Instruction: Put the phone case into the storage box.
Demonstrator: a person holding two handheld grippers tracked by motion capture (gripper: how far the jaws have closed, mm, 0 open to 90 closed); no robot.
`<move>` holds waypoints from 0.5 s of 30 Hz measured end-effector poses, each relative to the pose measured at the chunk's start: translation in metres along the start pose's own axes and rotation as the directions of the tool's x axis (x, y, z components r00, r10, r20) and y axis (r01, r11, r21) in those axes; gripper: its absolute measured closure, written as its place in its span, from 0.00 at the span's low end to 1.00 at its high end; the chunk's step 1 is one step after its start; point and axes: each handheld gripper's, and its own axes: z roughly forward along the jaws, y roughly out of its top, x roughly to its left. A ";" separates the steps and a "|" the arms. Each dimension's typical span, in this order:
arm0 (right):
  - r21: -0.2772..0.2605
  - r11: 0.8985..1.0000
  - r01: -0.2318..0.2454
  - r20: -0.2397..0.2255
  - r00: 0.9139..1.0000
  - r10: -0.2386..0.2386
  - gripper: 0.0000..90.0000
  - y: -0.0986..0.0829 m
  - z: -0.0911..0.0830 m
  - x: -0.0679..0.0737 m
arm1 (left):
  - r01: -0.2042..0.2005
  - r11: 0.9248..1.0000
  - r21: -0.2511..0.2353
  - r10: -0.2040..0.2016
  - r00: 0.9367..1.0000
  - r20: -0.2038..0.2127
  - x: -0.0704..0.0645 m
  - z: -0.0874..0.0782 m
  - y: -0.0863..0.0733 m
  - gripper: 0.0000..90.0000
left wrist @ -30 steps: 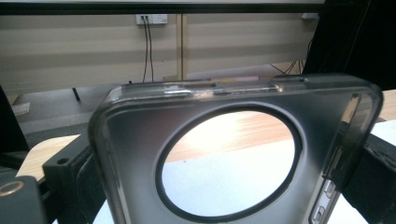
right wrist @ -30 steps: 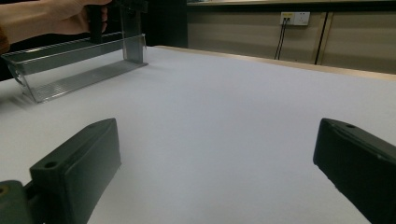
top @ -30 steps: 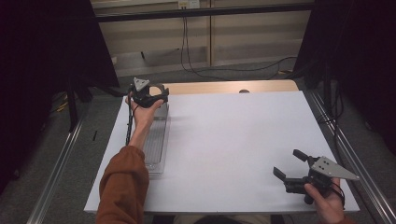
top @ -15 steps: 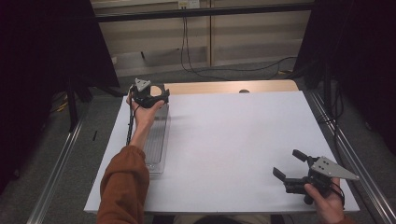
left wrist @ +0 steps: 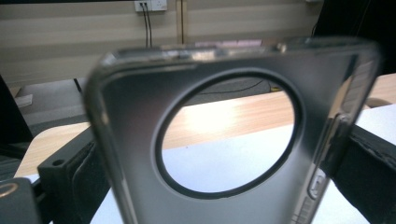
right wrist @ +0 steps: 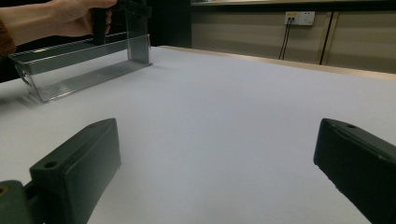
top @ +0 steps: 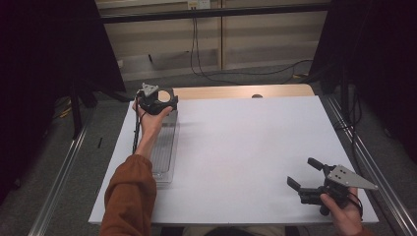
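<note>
My left tool [top: 162,102] clenched the clear tray's [top: 162,152] far end; its length ran toward me, my released right tool [top: 307,183] well apart.

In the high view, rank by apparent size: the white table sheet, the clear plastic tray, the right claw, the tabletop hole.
1. White table sheet, by far the largest.
2. Clear plastic ribbed tray, long and narrow, partly behind the forearm.
3. Right claw, though being nearer the camera enlarges it.
4. Small dark hole in the wooden tabletop strip.
</note>
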 end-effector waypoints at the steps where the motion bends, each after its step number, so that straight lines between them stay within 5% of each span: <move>1: 0.000 1.000 -0.002 0.000 1.000 0.002 0.00 0.000 0.000 0.000 | -0.009 1.000 0.003 0.009 1.000 -0.004 0.000 -0.001 0.001 0.03; 15: 0.003 1.000 -0.004 -0.001 1.000 0.005 0.00 0.000 0.000 0.001 | 0.005 1.000 -0.018 -0.005 1.000 0.000 0.002 -0.011 -0.002 0.03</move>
